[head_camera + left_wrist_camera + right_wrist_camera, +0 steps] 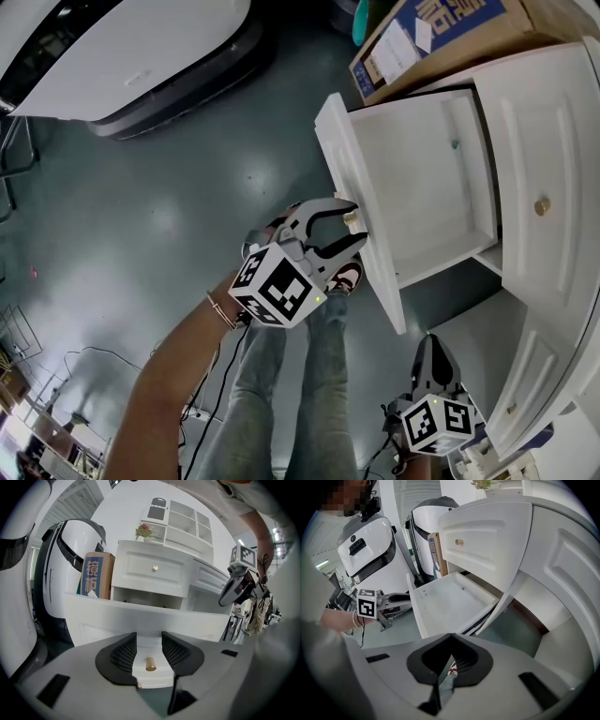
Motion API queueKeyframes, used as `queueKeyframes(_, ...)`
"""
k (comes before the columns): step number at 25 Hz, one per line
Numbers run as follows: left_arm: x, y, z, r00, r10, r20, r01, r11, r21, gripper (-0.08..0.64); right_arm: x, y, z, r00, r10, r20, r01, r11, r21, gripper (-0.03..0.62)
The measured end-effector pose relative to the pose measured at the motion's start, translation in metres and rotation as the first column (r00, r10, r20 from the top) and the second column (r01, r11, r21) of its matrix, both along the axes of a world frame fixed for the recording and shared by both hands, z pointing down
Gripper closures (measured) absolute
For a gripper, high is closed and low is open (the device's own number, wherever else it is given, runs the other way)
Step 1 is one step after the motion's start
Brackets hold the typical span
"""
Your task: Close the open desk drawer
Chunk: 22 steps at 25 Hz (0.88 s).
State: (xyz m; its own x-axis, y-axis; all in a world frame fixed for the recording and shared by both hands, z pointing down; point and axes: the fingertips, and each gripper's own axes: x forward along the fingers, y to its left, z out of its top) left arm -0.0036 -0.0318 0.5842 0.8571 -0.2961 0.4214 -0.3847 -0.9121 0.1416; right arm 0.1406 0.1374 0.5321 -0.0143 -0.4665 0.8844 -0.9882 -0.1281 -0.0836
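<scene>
**Grey-green floor, white bench: drawer closing, approach step**

Long white wooden drawer (422, 178): one, pulled well out of the white painted bench (562, 328).
Small brass knobs: two. One (150, 664) sits between the spread jaws of my left tool (349, 223), apparently untouched. The other (541, 205) is on the shut drawer.
Right tool (432, 345): pressed together, empty, hanging low.
Next, I judge: push the drawer front straight in.
</scene>
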Motion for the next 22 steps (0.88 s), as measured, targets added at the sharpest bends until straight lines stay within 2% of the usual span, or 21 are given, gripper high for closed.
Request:
queueKeyframes(10, 0.014, -0.006, 0.003, 1.0, 0.018, 0.014, -0.018, 1.0, -0.008, 0.391, 0.018, 0.003, 0.002, 1.0, 0.027, 0.016, -0.027, 1.0, 0.001, 0.586)
queueKeyframes(22, 0.04, -0.02, 0.005, 0.999, -0.012, 0.044, 0.013, 1.0, -0.011, 0.391, 0.051, 0.012, 0.001, 0.998, 0.056, 0.037, -0.056, 0.998, 0.01, 0.586)
